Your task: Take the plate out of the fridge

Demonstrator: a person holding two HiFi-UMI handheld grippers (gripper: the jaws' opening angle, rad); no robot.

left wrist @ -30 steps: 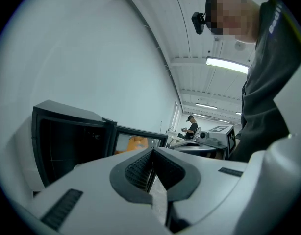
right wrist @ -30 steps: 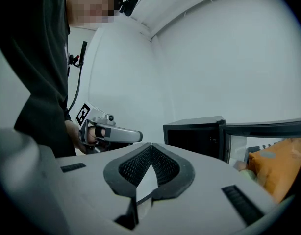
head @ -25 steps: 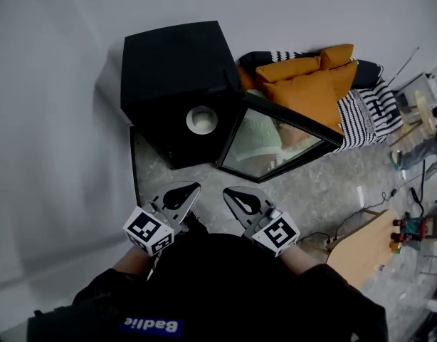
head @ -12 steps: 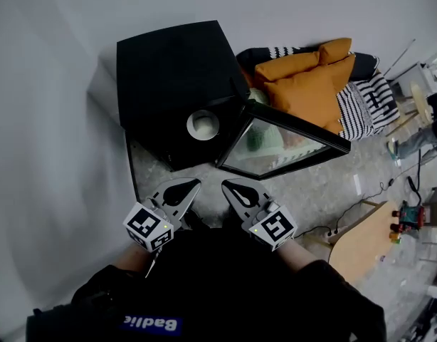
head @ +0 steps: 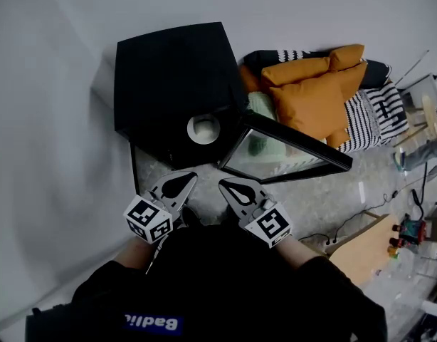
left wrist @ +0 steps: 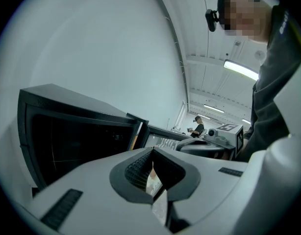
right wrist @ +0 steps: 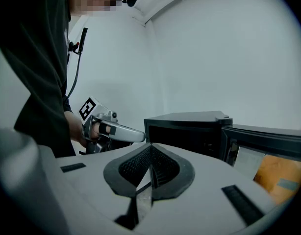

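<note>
Plate (head: 203,128) sits inside the open fridge (head: 172,70), frame centre; door (head: 290,152) swung right gives access. Left gripper (head: 183,182) and right gripper (head: 231,187), jaws together and empty, hover lower centre, apparently staged for reaching in

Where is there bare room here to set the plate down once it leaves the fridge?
The top of the fridge is bare. Bare floor lies between the open door and the wooden board. Crowded: orange cushions right of the fridge, gear at the far right.
</note>
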